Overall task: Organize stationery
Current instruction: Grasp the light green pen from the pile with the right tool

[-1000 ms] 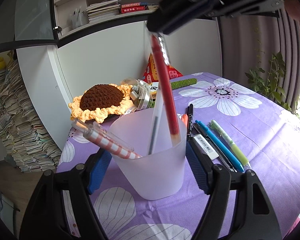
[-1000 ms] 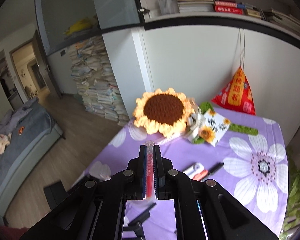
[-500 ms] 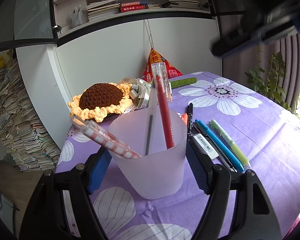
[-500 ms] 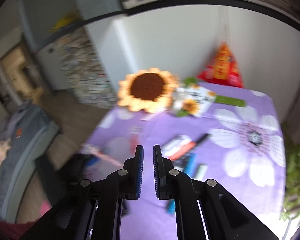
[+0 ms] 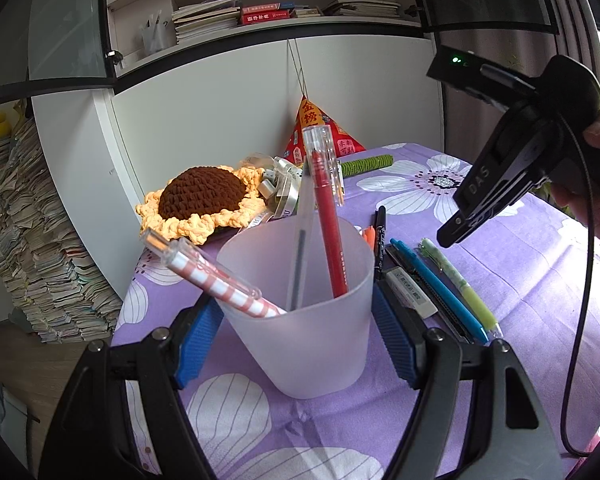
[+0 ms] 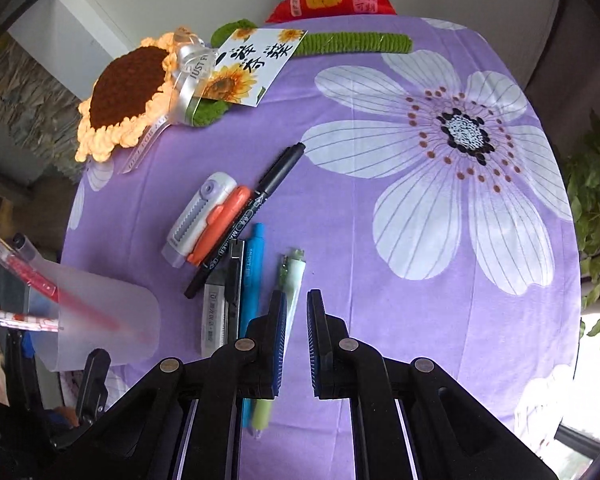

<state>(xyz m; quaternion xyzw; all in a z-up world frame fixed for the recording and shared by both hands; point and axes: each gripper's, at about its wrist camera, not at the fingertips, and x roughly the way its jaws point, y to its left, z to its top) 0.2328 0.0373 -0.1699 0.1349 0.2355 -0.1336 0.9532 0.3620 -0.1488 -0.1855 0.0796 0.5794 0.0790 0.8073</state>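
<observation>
Right gripper point(image 6: 297, 340), jaws slightly apart and empty, hovers over the green pen point(image 6: 288, 300) while the left gripper point(image 5: 296, 334) clamps the frosted cup point(image 5: 300, 312) near the tabletop's edge: three pens in, several pieces left.

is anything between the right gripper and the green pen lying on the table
Nothing visible blocks it. The right gripper hangs open directly over the green pen, which lies on the purple tablecloth with the blue pen close alongside on its left. That neighbour could crowd the left finger on closing.
</observation>
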